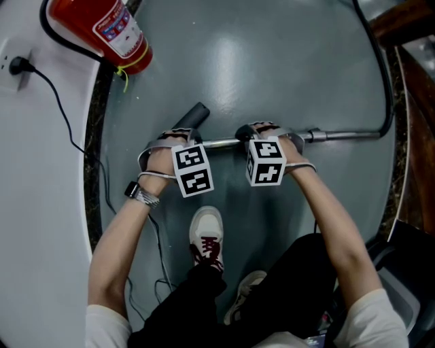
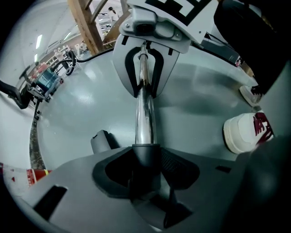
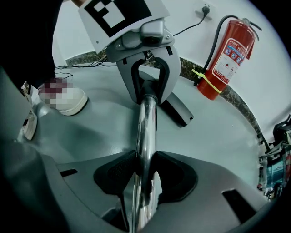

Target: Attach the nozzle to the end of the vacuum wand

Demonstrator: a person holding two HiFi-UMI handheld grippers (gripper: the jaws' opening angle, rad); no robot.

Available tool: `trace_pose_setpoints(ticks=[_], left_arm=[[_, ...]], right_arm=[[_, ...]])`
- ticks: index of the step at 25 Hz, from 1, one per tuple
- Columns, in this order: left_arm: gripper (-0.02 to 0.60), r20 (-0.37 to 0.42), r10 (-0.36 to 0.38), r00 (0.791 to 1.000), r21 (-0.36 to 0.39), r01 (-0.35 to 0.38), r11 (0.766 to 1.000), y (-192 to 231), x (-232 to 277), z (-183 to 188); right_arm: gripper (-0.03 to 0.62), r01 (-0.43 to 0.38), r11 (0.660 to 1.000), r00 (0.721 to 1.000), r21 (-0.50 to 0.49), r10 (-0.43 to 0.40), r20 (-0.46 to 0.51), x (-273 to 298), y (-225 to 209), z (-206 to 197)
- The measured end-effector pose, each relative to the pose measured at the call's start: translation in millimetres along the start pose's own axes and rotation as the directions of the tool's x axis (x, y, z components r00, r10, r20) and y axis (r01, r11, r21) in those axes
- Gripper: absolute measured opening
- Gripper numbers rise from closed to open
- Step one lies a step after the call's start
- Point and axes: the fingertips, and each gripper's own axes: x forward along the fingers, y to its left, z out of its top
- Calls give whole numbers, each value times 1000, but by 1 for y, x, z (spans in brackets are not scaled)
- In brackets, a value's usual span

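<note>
Glossy grey-green floor [image 1: 272, 61], white wall [image 1: 41, 204], red fire extinguisher [image 1: 102, 24], plugged-in socket [image 1: 7, 58]

I see the wand [image 1: 346, 134] crossing mid-frame over the floor [image 1: 272, 68], the nozzle [image 1: 192, 115] at its left end, the fire extinguisher [image 1: 109, 27] upper left.

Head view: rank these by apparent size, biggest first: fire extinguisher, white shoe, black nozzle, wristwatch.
1. fire extinguisher, though cropped by the frame
2. white shoe
3. black nozzle, only partly visible
4. wristwatch
</note>
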Motion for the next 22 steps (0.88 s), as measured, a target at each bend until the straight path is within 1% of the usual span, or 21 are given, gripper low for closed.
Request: trace_pose_setpoints(ticks=[2,5,9,13,16,18,22], left_arm=[[183,-20,19,1000,17,-19,1000,0,1,0],[183,-9,13,1000,12,-13,1000,-1,2,0],[182,15,8,1000,-33,-7,999,-1,3,2],[183,13,-3,1000,-74,4,997,-6,8,2],[183,20,-16,1000,-90,18,996,-7,9,2],[183,16,-19,1000,-92,20,996,-7,8,3],[183,2,-1,1000,-66,1,998,-7,10,2]], right_arm=[[163,-8,1000,1000,2,8,-2,1,2,0],[163,-14,1000,1000,-2,14,2,1,3,0],[161,-3,1000,1000,1,3,16,2,1,3],[160,-20,1000,999,-8,20,26,6,6,8],[158,-26,1000,999,-4,26,40,7,7,11],[156,-24,1000,999,1,24,47,6,6,12],[156,-21,1000,999,-7,21,45,9,6,14]])
